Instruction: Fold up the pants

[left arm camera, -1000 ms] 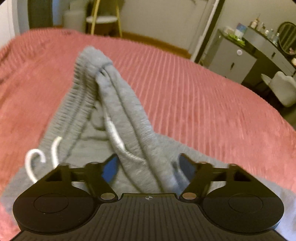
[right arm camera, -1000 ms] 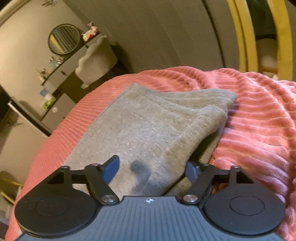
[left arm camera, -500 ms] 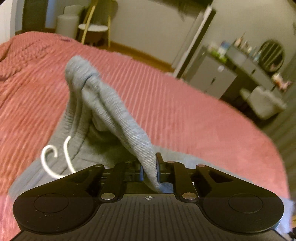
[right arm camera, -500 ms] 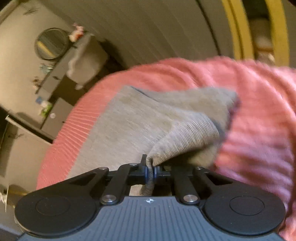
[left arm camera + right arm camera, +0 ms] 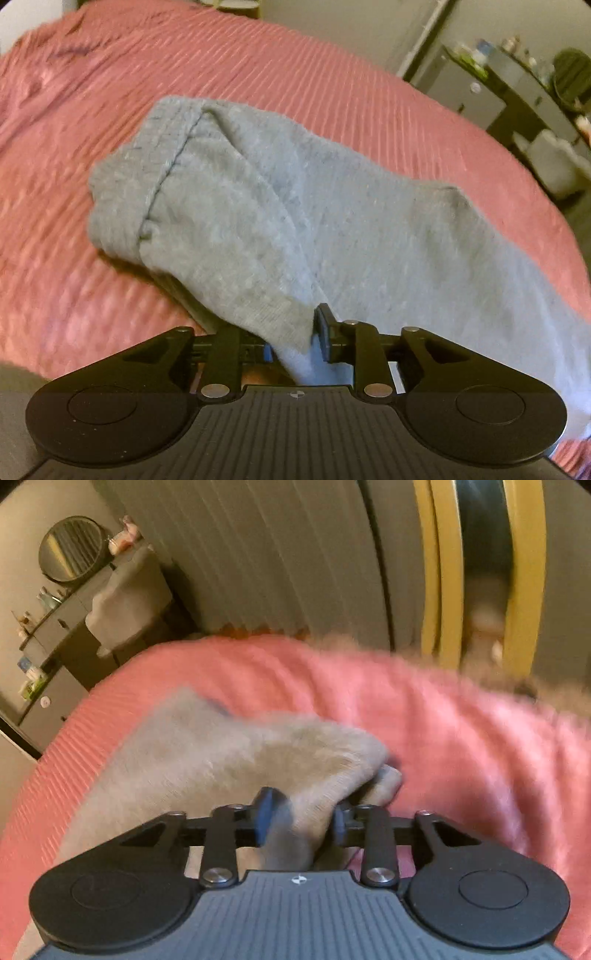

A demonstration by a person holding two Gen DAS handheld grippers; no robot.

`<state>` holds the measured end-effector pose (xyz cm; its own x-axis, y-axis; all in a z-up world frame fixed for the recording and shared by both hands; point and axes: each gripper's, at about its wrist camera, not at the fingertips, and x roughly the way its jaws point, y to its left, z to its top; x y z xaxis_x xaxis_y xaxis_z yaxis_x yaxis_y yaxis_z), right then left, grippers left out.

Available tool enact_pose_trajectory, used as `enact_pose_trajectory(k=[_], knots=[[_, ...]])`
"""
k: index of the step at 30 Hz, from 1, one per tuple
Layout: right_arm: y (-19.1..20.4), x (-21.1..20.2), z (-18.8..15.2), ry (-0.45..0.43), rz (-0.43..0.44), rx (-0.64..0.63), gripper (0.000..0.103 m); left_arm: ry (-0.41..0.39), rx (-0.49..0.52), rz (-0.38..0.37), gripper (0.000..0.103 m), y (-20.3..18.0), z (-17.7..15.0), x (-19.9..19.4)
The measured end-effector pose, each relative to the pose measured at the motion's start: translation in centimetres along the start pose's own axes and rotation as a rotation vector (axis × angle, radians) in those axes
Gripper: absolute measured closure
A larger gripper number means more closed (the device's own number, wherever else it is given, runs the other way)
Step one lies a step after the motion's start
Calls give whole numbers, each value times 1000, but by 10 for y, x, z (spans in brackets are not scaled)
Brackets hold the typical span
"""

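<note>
The left gripper stood partly parted, its jaws having just been opening, with a fold of the grey pants between them; contact at the near-side pad was hidden by cloth. The right gripper likewise stood partly parted, jaws just opening, with a bunched fold of the same pants between its blue pads. The pants lay folded over on the pink ribbed bedspread, cuff on the bedspread beyond the left gripper. The right view was blurred.
</note>
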<state>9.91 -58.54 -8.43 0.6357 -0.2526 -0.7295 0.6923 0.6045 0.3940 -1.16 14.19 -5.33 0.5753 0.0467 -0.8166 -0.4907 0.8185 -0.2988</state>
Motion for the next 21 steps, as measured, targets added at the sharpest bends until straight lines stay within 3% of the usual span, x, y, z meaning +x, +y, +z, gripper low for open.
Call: enact_pose_trajectory(k=[1, 2, 4, 6, 7, 8, 10, 12, 13, 14, 16, 18, 20, 21], knots=[[-1, -4, -6, -46, 30, -7, 63, -36, -10, -4, 62, 0, 3, -6], [-1, -8, -11, -68, 57, -30, 59, -63, -7, 1, 45, -1, 7, -10], [5, -9, -14, -60, 75, -76, 59, -91, 1, 30, 40, -1, 17, -13], [8, -9, -16, -62, 67, -122, 77, -95, 0, 19, 52, -3, 28, -11], [12, -9, -15, -64, 59, -148, 99, -102, 2, 22, 65, -3, 29, -11], [11, -9, -15, -69, 46, -162, 99, -102, 7, 42, 76, -2, 28, -12], [10, -12, -16, -90, 5, -163, 98, -76, 9, 109, 76, 1, 24, -8], [8, -13, -16, -107, -115, -156, 72, -44, -18, 172, 76, 2, 23, -8], [6, -16, -16, -111, -173, -145, 44, -67, -42, 174, 74, 3, 22, -14], [4, -21, -16, -125, -216, -128, 35, -101, -56, 189, 74, 4, 23, -24], [3, -33, -19, -154, -208, -109, 35, -185, -52, 242, 74, 4, 28, -42], [9, -47, -25, -168, -160, -101, 35, -238, -50, 287, 66, 4, 36, -55], [23, -61, -35, -170, -85, -102, 31, -347, -22, 418, 34, -2, 42, -67], [33, -67, -42, -170, -45, -108, 28, -424, 6, 486, 26, -7, 44, -75]])
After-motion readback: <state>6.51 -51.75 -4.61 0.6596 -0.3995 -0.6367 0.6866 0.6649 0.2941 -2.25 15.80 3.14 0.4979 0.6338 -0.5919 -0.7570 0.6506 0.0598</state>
